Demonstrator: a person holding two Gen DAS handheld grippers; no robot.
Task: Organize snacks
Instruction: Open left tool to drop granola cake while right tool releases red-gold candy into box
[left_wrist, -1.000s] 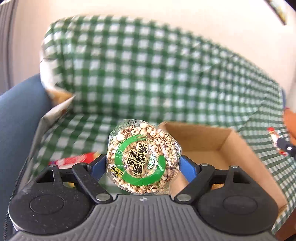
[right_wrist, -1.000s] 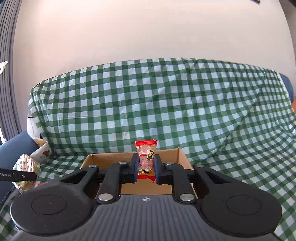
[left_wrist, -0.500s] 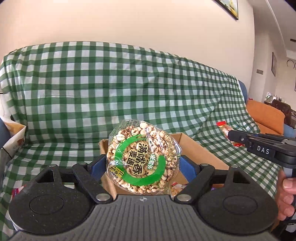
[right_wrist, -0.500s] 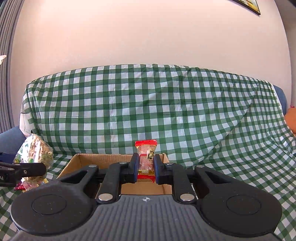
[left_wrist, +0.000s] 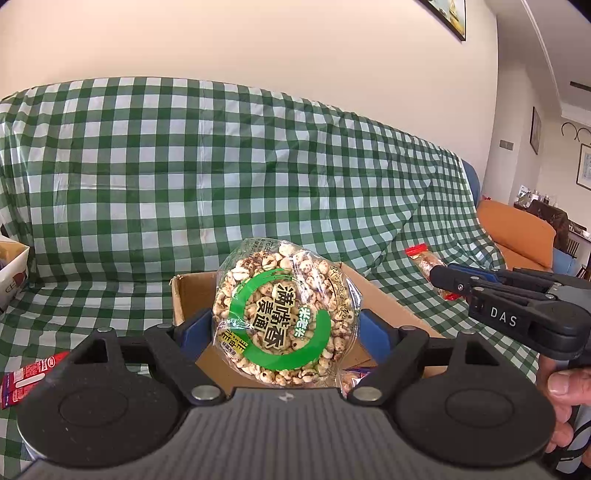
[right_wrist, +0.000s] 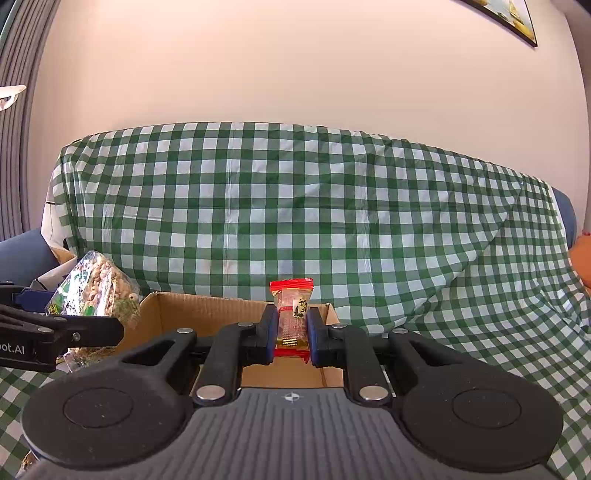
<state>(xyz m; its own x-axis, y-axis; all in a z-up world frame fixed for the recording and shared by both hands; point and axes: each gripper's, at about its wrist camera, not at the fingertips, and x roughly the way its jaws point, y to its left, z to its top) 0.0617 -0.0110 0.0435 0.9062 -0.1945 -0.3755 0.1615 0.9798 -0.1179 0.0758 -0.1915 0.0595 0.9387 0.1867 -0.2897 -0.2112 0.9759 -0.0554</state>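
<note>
Gripping a round puffed-grain snack pack (left_wrist: 284, 317) on edge in the left gripper (left_wrist: 285, 332), jaws spread wide around it. Pinching a small red candy wrapper (right_wrist: 291, 319) upright in the right gripper (right_wrist: 291, 332), jaws nearly closed. Hovering both over the open cardboard box (right_wrist: 207, 312), directly below and slightly ahead; both about equally near.

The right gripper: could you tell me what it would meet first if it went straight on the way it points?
Probably the far wall of the cardboard box, then the checked cloth; depth is uncertain.
</note>
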